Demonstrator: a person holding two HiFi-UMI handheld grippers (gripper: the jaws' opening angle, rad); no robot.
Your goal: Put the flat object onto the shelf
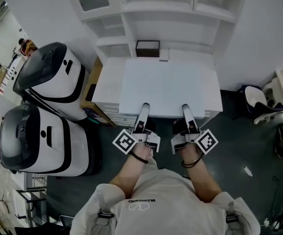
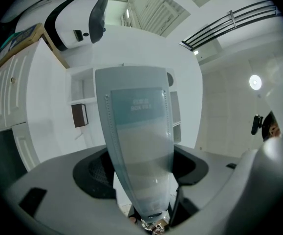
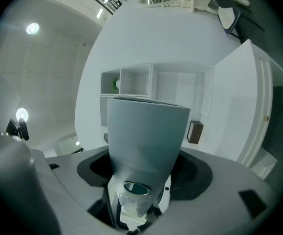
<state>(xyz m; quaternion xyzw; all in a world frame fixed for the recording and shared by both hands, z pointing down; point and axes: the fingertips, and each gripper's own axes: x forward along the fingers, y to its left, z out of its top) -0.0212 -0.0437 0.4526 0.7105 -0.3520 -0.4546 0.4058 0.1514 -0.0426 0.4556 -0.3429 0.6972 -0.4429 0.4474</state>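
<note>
Board [image 1: 170, 87], wide, white and flat, hangs out in front of you, its far edge near the foot of the white shelf [image 1: 180, 11] and just short of a small brown box [image 1: 147, 48], and you have its near edge pinched in both tools: the left gripper [image 1: 142, 112] and the right gripper [image 1: 187, 113] sit side by side, jaws clamped over it. Move both hands as one so it cannot twist or sag, and, as I judge it, raise the far edge to an open bay clear of the box before you push it in.
</note>
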